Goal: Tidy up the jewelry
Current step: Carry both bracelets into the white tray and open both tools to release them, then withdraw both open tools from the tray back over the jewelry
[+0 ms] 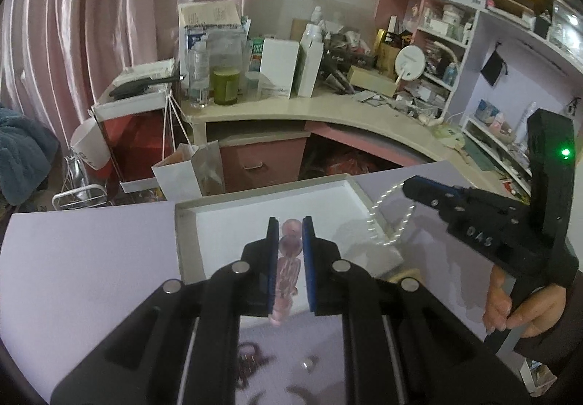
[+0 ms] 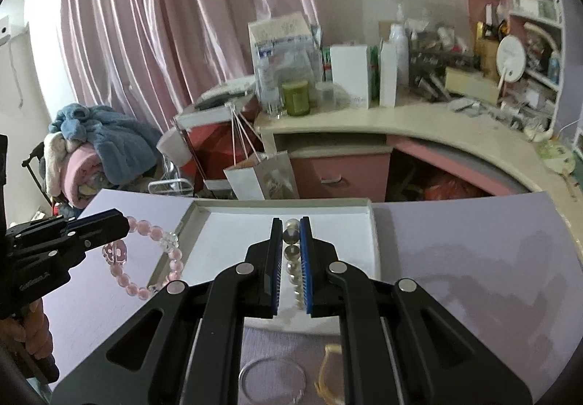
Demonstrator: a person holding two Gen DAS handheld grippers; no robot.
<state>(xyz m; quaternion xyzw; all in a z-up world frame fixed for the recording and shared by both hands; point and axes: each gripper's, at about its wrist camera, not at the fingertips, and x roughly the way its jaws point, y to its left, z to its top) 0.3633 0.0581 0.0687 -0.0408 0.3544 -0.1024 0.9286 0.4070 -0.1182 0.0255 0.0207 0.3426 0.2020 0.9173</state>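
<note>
My left gripper point(image 1: 289, 226) is shut on a pink bead bracelet point(image 1: 288, 274) and holds it above the near-left edge of a white open box point(image 1: 255, 215). In the right wrist view the pink bracelet point(image 2: 145, 259) hangs from the left gripper point(image 2: 124, 223) at the box's left rim point(image 2: 171, 252). My right gripper point(image 2: 290, 223) is shut on a clear pearly bead bracelet point(image 2: 291, 259) above the box. In the left wrist view that bracelet point(image 1: 386, 219) dangles from the right gripper point(image 1: 408, 186) over the box's right edge.
The box sits on a lilac table point(image 2: 473, 259). A clear bangle point(image 2: 271, 381) and a yellow bangle point(image 2: 328, 368) lie near me; dark red beads point(image 1: 251, 361) and a small ring point(image 1: 309, 364) too. A cluttered desk point(image 1: 328, 106) and a paper bag point(image 1: 189, 172) stand beyond.
</note>
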